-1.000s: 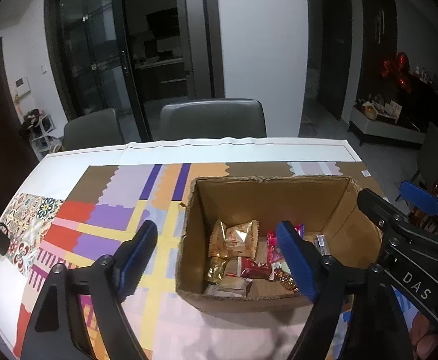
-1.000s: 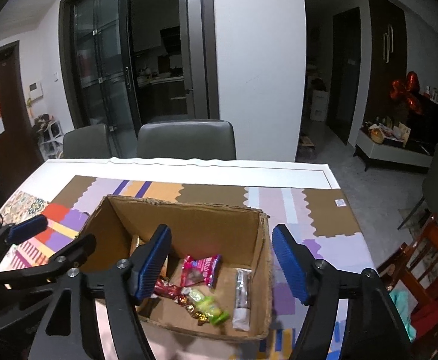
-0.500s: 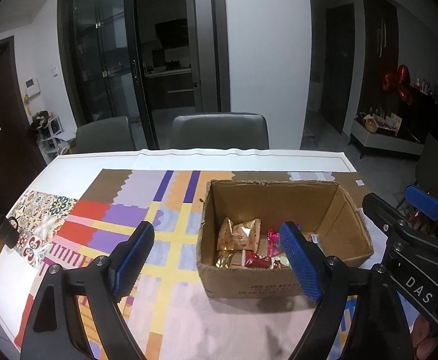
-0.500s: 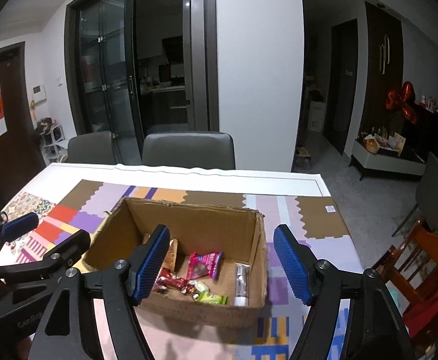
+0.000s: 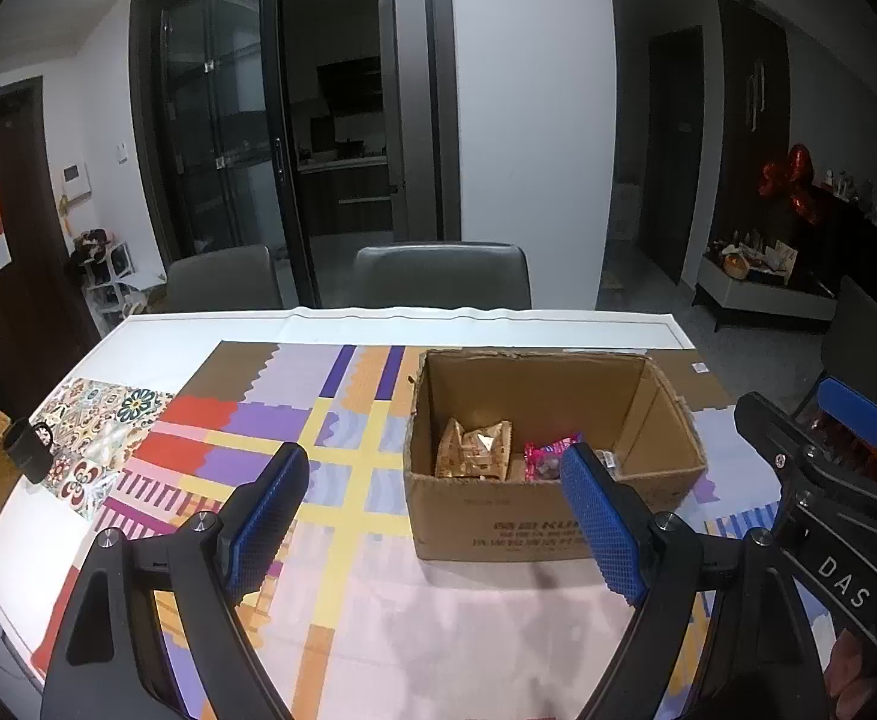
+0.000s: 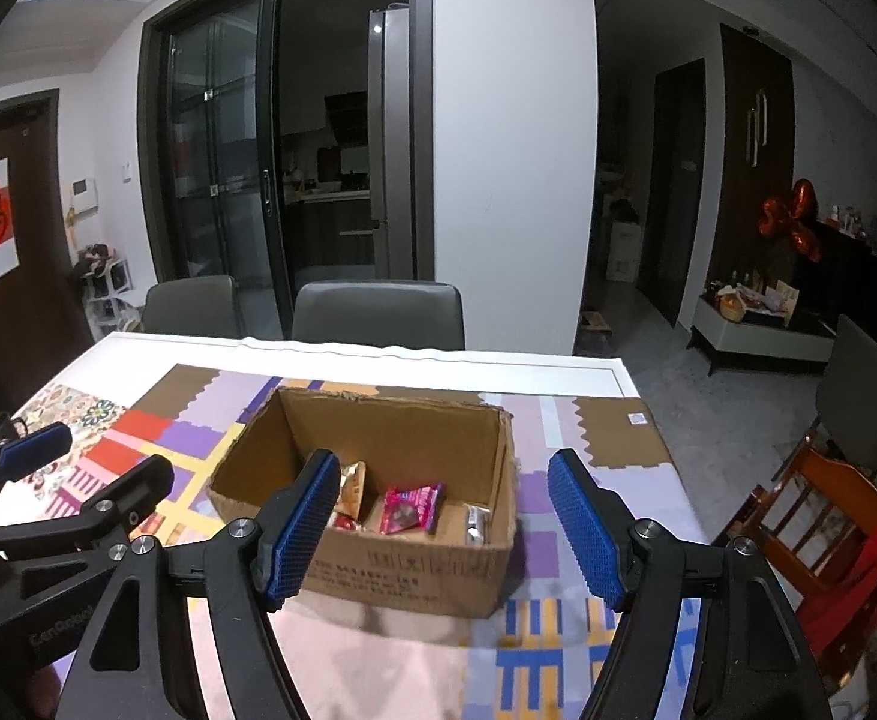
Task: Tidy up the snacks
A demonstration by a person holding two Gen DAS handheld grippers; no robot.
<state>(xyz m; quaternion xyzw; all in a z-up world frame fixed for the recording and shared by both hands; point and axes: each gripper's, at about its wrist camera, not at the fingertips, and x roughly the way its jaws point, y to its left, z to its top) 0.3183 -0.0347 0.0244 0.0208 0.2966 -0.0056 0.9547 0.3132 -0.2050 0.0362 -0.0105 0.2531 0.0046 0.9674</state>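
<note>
Left claw (image 5: 432, 522), right claw (image 6: 444, 525) both apart, empty; snacks (image 5: 474, 450) in cardboard box (image 5: 528, 528).

A white table (image 5: 156, 348) under a colourful patchwork cloth (image 5: 330, 414) has two grey chairs (image 6: 378, 312) at its far edge. Behind them stand dark-framed glass sliding doors (image 6: 222, 180) and a white wall (image 6: 510, 138). A wooden chair (image 6: 822, 504) stands on the grey floor (image 6: 678, 372) at right

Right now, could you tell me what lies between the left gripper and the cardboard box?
Only bare patterned tablecloth: in the left wrist view, nothing sits between the open left gripper and the cardboard box.
</note>
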